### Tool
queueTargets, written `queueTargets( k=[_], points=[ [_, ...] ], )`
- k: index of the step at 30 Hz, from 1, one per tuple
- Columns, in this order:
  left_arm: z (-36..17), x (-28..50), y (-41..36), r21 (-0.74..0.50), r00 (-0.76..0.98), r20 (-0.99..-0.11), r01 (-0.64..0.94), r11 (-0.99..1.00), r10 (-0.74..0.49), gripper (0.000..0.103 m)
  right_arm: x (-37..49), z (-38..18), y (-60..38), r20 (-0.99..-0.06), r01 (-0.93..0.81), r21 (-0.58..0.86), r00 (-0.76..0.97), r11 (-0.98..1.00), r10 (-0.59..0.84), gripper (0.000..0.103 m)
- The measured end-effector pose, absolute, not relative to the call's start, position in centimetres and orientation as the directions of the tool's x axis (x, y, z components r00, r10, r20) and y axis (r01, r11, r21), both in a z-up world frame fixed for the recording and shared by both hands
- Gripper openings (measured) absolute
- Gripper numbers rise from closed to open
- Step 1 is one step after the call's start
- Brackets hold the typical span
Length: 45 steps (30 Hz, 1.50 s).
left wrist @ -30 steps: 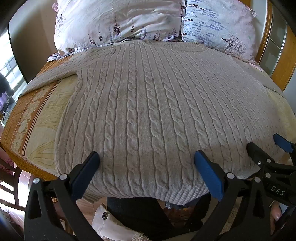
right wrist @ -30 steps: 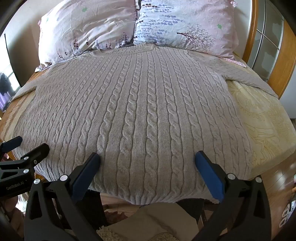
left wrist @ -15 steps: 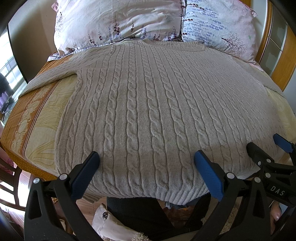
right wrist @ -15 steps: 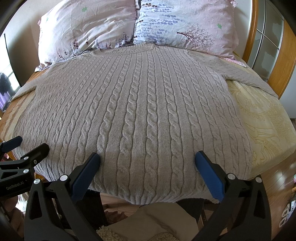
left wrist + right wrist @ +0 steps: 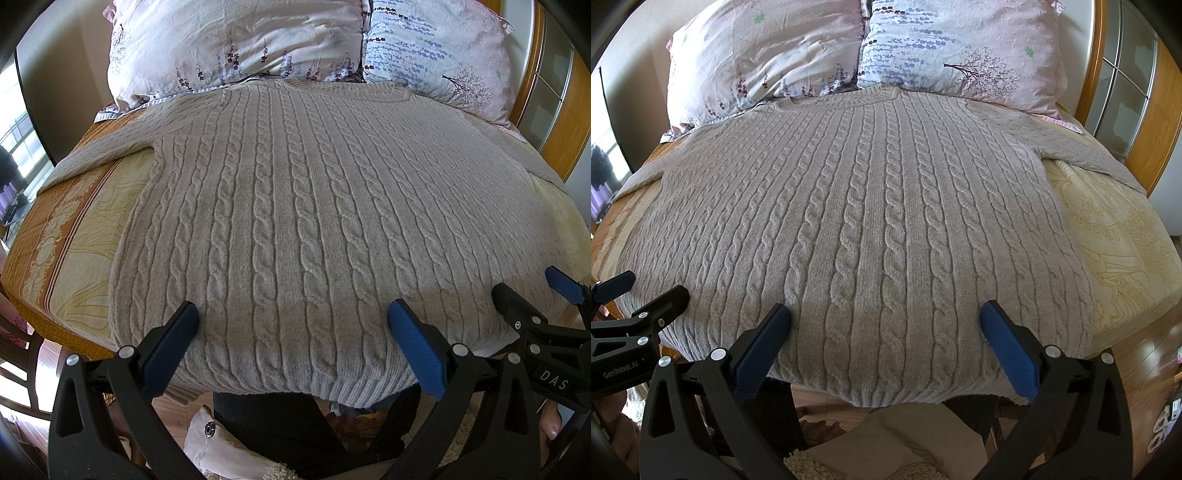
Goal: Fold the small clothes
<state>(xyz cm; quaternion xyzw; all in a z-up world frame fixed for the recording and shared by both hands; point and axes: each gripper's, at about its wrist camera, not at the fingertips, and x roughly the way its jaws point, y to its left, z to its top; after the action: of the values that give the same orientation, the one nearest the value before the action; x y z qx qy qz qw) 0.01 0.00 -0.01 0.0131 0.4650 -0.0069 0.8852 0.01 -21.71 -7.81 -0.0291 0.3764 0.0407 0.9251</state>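
Grey-beige cable-knit sweater (image 5: 295, 221) lay flat and unfolded, face up, spread across the bed. Vertical cable ribs ran collar to hem. Collar (image 5: 875, 96) pointed to the far end, touching the pillows. Ribbed hem (image 5: 347, 391) was at the near edge, hanging slightly over it. Both sleeves were stretched out sideways: left sleeve (image 5: 103, 155) angled toward the left edge, right sleeve (image 5: 1082, 155) toward the right edge. Body looked smooth, no folds made.
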Motion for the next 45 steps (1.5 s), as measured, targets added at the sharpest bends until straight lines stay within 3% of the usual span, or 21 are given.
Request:
queueTargets(
  k=[45],
  points=[
    [0.0,0.07,-0.04,0.021,0.559,-0.829,0.027,0.999,0.002,0.101,0.09,-8.05,-21.86,-0.695,-0.134,-0.032,0.716,0.99,0.074,0.102]
  ],
)
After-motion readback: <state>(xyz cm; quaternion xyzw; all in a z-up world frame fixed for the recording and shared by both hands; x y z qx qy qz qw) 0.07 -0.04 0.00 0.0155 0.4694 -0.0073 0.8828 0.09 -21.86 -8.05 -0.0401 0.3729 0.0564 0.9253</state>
